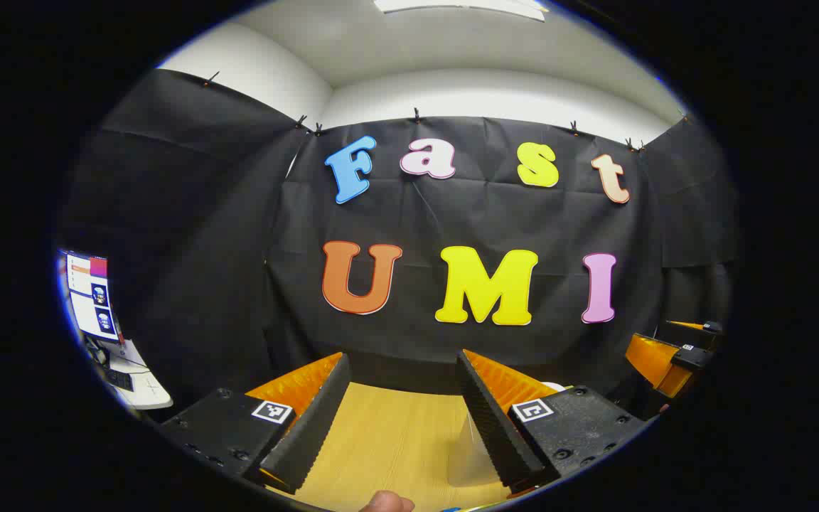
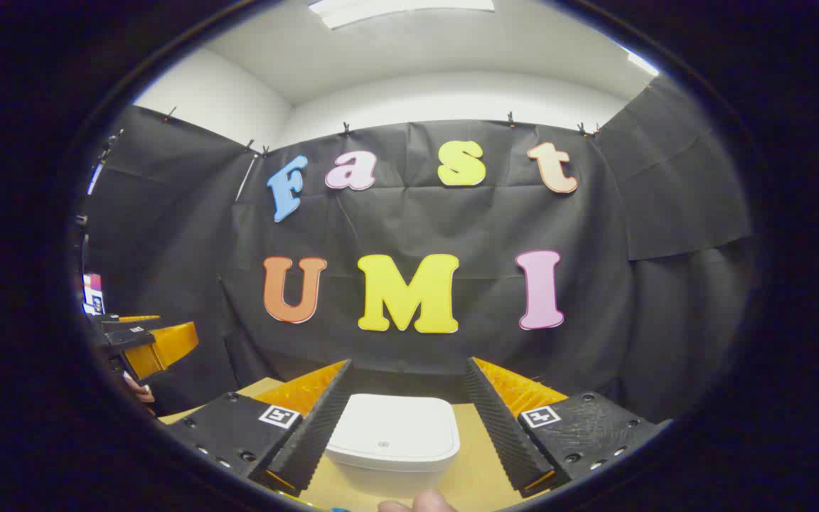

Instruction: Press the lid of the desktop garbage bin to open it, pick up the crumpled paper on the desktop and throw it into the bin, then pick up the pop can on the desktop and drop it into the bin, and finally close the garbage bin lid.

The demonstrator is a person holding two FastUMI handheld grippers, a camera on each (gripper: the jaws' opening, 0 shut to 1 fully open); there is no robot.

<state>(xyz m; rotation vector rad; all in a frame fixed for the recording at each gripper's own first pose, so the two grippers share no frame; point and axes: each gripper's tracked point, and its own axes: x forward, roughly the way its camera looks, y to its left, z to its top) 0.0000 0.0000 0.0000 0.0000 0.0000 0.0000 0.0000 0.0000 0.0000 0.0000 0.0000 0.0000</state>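
Observation:
The white desktop bin [image 2: 394, 435] stands on the wooden table [image 2: 482, 471] with its lid lying flat and shut. In the right gripper view it sits low between my right gripper's [image 2: 408, 370] fingers, which are spread wide and do not touch it. My left gripper [image 1: 402, 364] is open too, holding nothing, with bare tabletop [image 1: 388, 441] between its fingers. Each gripper appears in the other's view: the right gripper [image 1: 672, 355] at the far right edge, the left gripper [image 2: 146, 341] at the far left edge, both raised above the table.
The black cloth wall closes the back and sides just beyond the table. A monitor [image 1: 89, 295] and a white desk [image 1: 141, 387] stand outside the booth on the left. A fingertip [image 1: 388, 503] shows at the bottom edge; another fingertip [image 2: 416, 503] does likewise.

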